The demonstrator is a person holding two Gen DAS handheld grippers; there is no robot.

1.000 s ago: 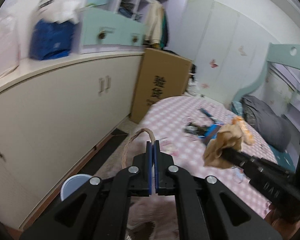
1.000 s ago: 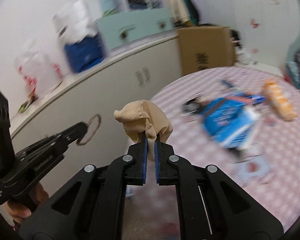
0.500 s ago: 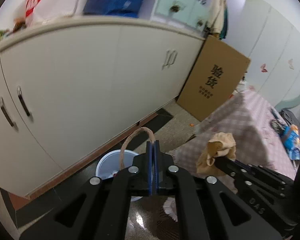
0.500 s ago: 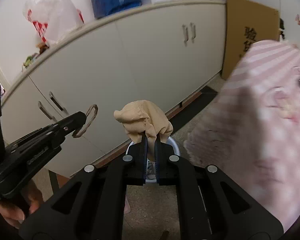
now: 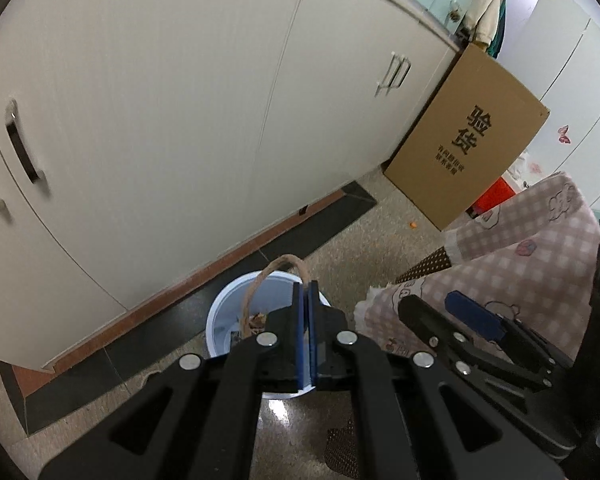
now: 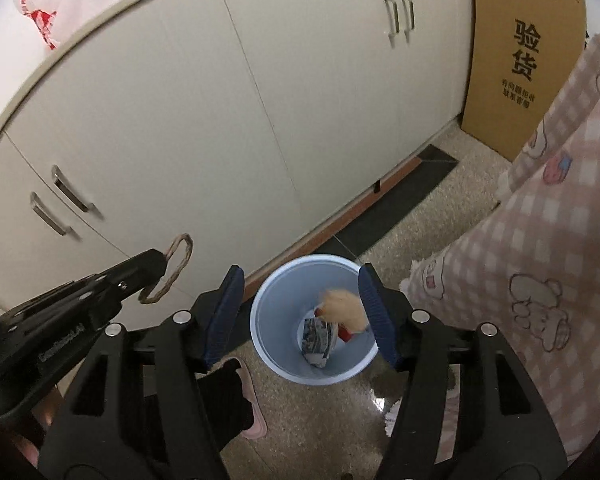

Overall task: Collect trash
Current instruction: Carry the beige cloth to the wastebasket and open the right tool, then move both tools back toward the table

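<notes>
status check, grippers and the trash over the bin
Left gripper shut on rope loop, beside the bin. Right gripper opening, tan wad dropping into bin. Nothing in the way.

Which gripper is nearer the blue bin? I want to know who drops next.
Neither clearly; both hang above the blue bin. The right gripper has its jaws opening over it, tan wad falling in. The left gripper is shut on a rope loop.
</notes>
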